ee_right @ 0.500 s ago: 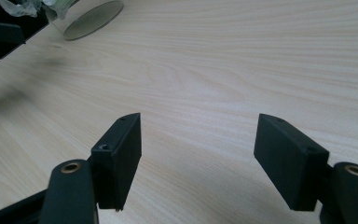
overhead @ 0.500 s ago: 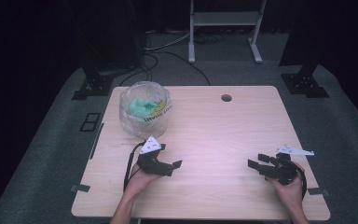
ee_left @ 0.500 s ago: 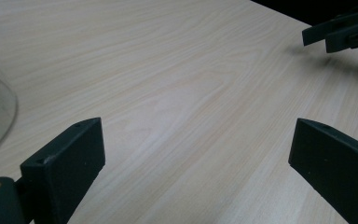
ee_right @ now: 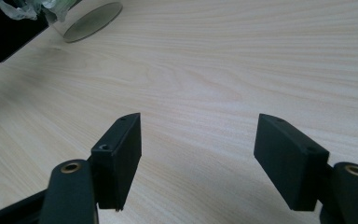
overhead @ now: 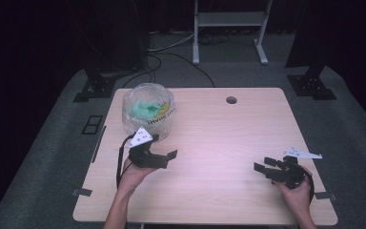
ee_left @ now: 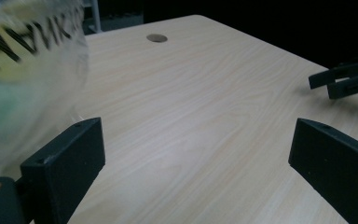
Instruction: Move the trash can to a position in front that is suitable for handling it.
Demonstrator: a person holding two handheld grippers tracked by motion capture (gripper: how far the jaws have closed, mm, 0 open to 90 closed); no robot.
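Clearly the left gripper (overhead: 164,158), jaws spread wide and empty, sat just beside the plastic bag (overhead: 147,110); the right gripper (overhead: 267,168), also spread, lay well apart.

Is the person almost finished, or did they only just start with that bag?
It looks like the very start. Nothing looks done: the clear bag with green stuff inside sits closed on the table. In hand: nothing, since the left gripper and right gripper are both open and empty. Whatever happens with the bag is all left to do.
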